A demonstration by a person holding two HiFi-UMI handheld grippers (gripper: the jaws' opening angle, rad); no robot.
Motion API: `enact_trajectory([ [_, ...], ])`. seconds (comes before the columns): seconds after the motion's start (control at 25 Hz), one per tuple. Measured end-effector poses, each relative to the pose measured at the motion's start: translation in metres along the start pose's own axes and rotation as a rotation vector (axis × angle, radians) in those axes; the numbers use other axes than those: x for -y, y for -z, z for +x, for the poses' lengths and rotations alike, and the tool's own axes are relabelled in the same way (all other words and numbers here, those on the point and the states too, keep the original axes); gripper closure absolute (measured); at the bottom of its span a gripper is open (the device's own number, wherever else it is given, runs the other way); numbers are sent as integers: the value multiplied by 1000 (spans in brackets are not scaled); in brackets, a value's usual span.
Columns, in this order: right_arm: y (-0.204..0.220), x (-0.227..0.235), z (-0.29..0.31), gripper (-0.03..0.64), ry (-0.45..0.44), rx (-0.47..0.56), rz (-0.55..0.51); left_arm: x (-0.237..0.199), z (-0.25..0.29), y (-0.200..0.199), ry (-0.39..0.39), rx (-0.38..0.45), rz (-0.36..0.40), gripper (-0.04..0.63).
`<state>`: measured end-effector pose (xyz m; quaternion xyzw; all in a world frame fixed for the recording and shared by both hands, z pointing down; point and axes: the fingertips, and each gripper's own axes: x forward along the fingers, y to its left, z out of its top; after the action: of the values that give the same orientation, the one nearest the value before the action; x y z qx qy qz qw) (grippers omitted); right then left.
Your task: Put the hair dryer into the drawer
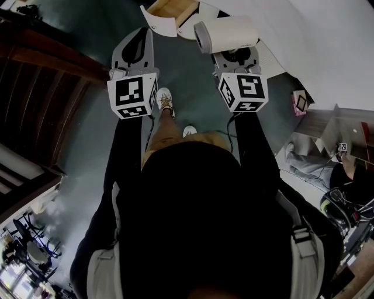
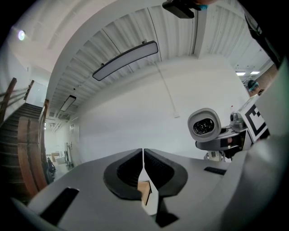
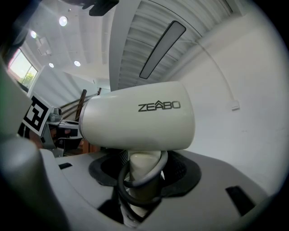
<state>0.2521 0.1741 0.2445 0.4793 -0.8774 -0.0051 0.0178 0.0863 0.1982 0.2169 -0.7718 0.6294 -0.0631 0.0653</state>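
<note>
My right gripper (image 1: 235, 56) is shut on the handle of a white hair dryer (image 1: 225, 35), holding it out level in front of me. In the right gripper view the hair dryer (image 3: 140, 121) stands upright with its barrel crosswise. Its handle sits between the jaws with a grey cord (image 3: 135, 180) looped round it. My left gripper (image 1: 145, 36) is shut and holds nothing; its jaws meet at the tips (image 2: 143, 163). An open drawer (image 1: 170, 8) with a wooden inside and a white front lies just beyond both grippers. The left gripper view shows the hair dryer (image 2: 204, 125) end-on at the right.
A dark wooden staircase (image 1: 41, 64) runs along the left. A white wall (image 1: 327, 41) rises on the right, with a cluttered desk (image 1: 345, 140) below it. My shoes (image 1: 165, 100) stand on the grey-green floor under the grippers.
</note>
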Motion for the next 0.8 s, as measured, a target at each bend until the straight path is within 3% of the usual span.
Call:
enact_trajectory([
  [0.48, 7, 12, 98, 376, 5, -33, -8, -58, 80, 18, 23, 11, -14, 571],
  [0.8, 23, 19, 178, 376, 38, -76, 5, -103, 145, 45, 76, -28, -11, 572],
])
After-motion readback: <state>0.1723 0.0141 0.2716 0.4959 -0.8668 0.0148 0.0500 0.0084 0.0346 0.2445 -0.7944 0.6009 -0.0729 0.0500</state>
